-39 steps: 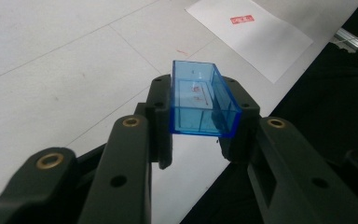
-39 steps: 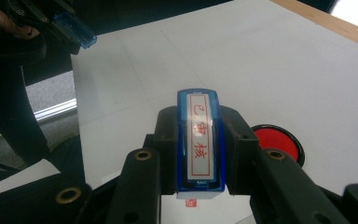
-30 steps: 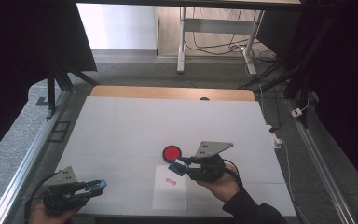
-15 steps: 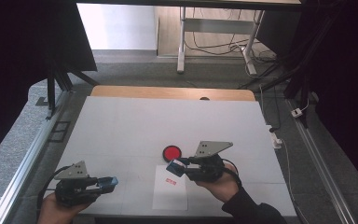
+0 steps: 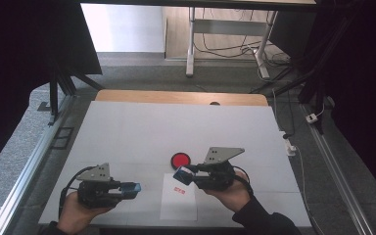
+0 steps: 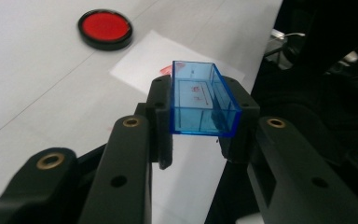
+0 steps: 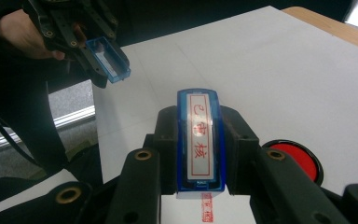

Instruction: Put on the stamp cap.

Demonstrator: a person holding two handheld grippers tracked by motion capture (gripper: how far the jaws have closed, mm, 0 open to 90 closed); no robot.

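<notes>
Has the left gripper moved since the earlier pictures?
Yes. In the high view the left gripper, shut on the blue cap, has moved rightward along the near table edge, closer to the white paper.

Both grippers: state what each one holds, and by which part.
The left gripper clamps the clear blue stamp cap by its long side walls. The right gripper clamps the blue stamp by its long sides, label up.

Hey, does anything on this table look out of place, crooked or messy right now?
Nothing stands out. The paper lies flat with a clean red imprint, and the red ink pad sits just beyond it. The stamp and its blue cap are apart, each held in a tool.
</notes>
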